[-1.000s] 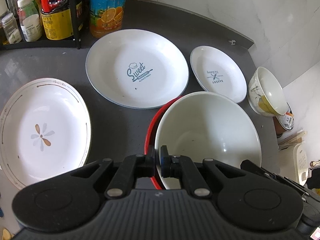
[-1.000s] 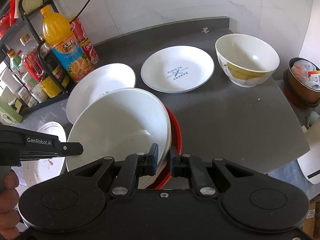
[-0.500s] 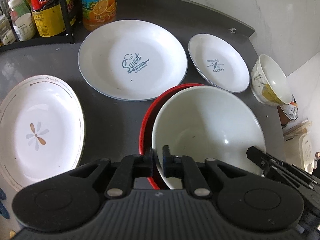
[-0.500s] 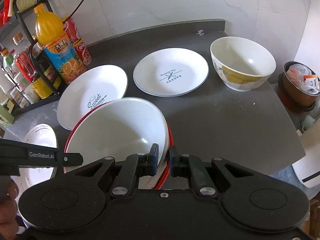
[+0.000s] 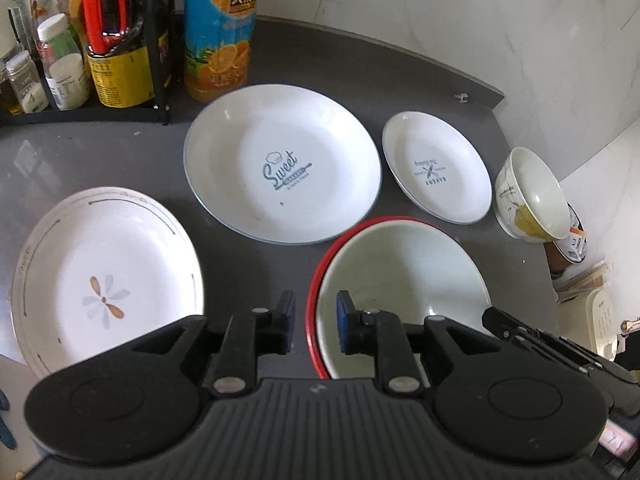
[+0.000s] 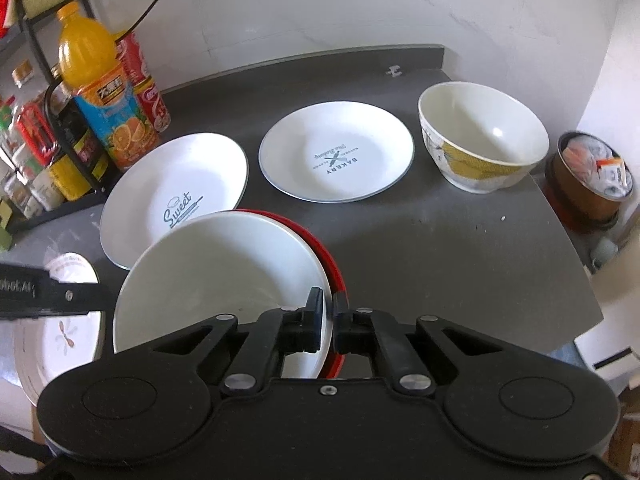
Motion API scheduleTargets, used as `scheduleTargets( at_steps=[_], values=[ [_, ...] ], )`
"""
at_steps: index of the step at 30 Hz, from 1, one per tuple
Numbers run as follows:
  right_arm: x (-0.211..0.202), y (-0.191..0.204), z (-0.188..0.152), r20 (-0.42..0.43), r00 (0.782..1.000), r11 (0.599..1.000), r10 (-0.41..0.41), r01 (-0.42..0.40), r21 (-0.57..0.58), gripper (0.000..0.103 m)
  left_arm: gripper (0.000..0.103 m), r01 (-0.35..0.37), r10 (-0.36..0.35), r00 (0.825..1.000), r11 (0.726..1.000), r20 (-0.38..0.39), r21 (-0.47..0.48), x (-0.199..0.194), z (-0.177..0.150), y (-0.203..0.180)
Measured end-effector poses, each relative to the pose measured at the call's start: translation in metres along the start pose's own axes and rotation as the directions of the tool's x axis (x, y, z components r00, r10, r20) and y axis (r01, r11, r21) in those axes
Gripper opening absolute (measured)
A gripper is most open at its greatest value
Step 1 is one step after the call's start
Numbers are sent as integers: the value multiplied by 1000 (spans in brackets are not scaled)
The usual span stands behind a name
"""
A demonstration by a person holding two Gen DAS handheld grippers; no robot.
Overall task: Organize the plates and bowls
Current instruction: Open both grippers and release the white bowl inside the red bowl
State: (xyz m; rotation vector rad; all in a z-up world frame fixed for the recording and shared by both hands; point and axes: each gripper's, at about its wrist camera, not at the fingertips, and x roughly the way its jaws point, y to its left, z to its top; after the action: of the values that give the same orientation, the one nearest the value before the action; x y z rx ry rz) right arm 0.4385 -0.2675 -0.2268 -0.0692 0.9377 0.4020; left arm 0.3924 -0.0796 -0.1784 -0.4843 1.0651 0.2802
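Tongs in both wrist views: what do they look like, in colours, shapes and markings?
Both are matte black plastic. The left tongs and right tongs each have two angular, linked arms with silver pivot screws, round discs at the outer corners, a ribbed base plate, and dark blue pads on the tips. In the right wrist view the left unit's side carries white lettering, partly cut off. No sleeves or cables on them show.

plates: three, Sweet plate [image 5: 282,168], Bakery plate [image 5: 436,172], flower plate [image 5: 104,280]
bowls: three, white bowl [image 5: 400,280], red bowl [image 5: 316,280], patterned bowl [image 5: 528,200]
juice bottle [image 5: 220,28]: one
rack bottles [image 5: 60,52]: perhaps seven, crowded
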Motion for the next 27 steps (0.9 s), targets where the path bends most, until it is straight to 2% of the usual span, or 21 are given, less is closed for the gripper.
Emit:
scheduleTargets(
  at_steps=[3, 6, 8, 11, 15, 17, 21, 23, 27],
  values=[
    [-5, 2, 2, 13, 1000, 1000, -4, 4, 10, 8, 21, 11, -11, 1000, 1000, 5, 2, -5, 1, 5],
    [-13, 5, 3, 29, 1000, 999, -13, 12, 39, 27, 29, 27, -27, 999, 1000, 19, 15, -11, 2, 8],
    [-20, 8, 3, 52, 998, 998, -33, 30, 64, 47, 35, 27, -28, 999, 999, 33, 44, -15, 3, 9],
    [-29, 16, 3, 85, 994, 996, -64, 58, 74, 57, 46, 37, -42, 998, 995, 54, 90, -22, 6, 10],
    [-41, 25, -2, 114, 989, 989, -97, 83, 122, 64, 62, 50, -62, 994, 990, 86, 133, -30, 8, 16],
    [-47, 30, -6, 129, 984, 983, -126, 106, 152, 67, 65, 61, -75, 993, 986, 88, 154, -32, 7, 21],
    [-59, 40, -14, 156, 973, 966, -172, 135, 220, 75, 69, 82, -103, 990, 975, 92, 205, -37, 4, 32],
    [-67, 45, -17, 184, 965, 963, -184, 140, 231, 82, 70, 81, -105, 990, 970, 95, 231, -39, 3, 35],
    [-79, 50, -25, 207, 957, 957, -205, 152, 247, 84, 71, 98, -121, 989, 967, 85, 236, -39, 2, 40]
  ],
)
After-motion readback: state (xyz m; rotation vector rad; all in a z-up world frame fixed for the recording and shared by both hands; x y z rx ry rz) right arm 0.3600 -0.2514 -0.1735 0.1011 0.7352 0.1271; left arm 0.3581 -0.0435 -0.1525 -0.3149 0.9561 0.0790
